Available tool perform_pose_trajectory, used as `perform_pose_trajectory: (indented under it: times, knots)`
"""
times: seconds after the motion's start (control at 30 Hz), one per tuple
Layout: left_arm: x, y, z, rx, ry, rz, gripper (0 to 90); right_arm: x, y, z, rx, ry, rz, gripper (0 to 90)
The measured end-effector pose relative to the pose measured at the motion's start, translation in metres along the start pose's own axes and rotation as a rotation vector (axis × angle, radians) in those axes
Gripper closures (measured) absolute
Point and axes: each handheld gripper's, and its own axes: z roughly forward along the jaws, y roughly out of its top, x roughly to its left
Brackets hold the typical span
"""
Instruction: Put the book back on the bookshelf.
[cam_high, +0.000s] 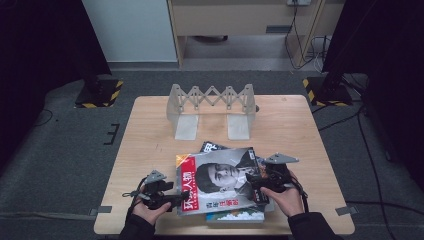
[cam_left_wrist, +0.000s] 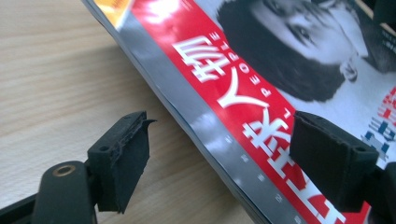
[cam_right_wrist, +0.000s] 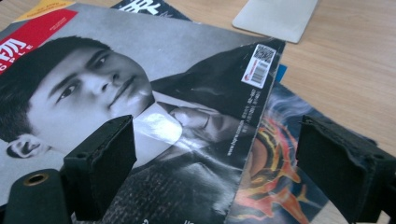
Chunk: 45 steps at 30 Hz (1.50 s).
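Grey folding rack (cam_high: 212, 107) stands beyond; top magazine (cam_high: 220, 181) lies on a stack between left gripper (cam_high: 175, 199) and right gripper (cam_high: 256, 181); both gape wide, holding nothing.

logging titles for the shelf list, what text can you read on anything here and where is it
"PEOPLE": small white letters on the red band of the top glossy portrait magazine, beside large white Chinese characters.
White barcode and QR sticker at that cover's corner: too small to read.
Dark magazine beneath: white title characters cut off.
Colourful flame-patterned magazine: no readable text.
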Motion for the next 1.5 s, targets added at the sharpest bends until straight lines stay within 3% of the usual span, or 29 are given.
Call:
perform_pose_trajectory:
  times: [0.1, 0.13, 0.2, 0.47, 0.7, 0.77, 0.8, 0.87, 0.97, 1.0, 1.07, 1.17, 1.3, 1.37, 1.5]
  knots:
    - [0.0, -0.001, 0.002, 0.009, -0.022, -0.005, 18.2, 0.002, -0.002, 0.005, 0.018, 0.01, -0.006, 12.7]
    - [0.001, -0.002, 0.004, 0.019, -0.056, -0.021, 17.6, 0.002, -0.003, 0.006, 0.02, 0.015, -0.009, 12.7]
    - [0.002, -0.002, 0.006, 0.028, -0.079, -0.033, 17.3, 0.002, -0.004, 0.008, 0.029, 0.015, -0.013, 12.6]
    - [-0.002, -0.004, 0.012, 0.054, -0.148, -0.046, 17.8, 0.002, -0.006, 0.01, 0.015, 0.019, -0.007, 12.2]
    - [-0.004, -0.002, 0.007, 0.033, -0.146, -0.046, 27.5, 0.002, -0.007, 0.01, 0.01, 0.017, -0.006, 12.2]
    - [-0.004, 0.0, 0.002, 0.013, -0.147, -0.046, 31.1, 0.003, -0.008, 0.01, 0.007, 0.016, -0.009, 12.1]
    - [-0.004, 0.003, -0.002, -0.02, -0.157, -0.06, 32.5, 0.003, -0.008, 0.01, 0.007, 0.016, -0.008, 12.1]
    - [-0.005, 0.004, -0.003, -0.029, -0.16, -0.061, 33.9, 0.003, -0.008, 0.011, 0.007, 0.017, -0.007, 12.0]
    - [-0.007, 0.008, -0.007, -0.067, -0.178, -0.06, 35.4, 0.003, -0.009, 0.011, 0.004, 0.017, -0.006, 11.3]
    - [-0.006, 0.011, -0.007, -0.092, -0.209, -0.084, 35.4, 0.003, -0.009, 0.011, 0.002, 0.016, -0.01, 11.1]
    - [-0.005, 0.012, -0.006, -0.097, -0.227, -0.1, 35.5, 0.003, -0.009, 0.011, 0.0, 0.017, -0.01, 11.0]
    - [-0.005, 0.015, 0.0, -0.09, -0.247, -0.112, 36.0, 0.003, -0.01, 0.012, -0.005, 0.02, -0.008, 10.0]
    - [-0.007, 0.022, 0.013, -0.06, -0.262, -0.094, 37.8, 0.003, -0.01, 0.012, -0.005, 0.022, -0.014, 9.7]
    - [-0.008, 0.025, 0.018, -0.037, -0.246, -0.076, 41.6, 0.003, -0.01, 0.012, -0.007, 0.023, -0.011, 9.7]
    - [-0.005, 0.028, 0.017, -0.022, -0.244, -0.1, 52.1, 0.003, -0.01, 0.012, -0.003, 0.028, -0.01, 9.6]
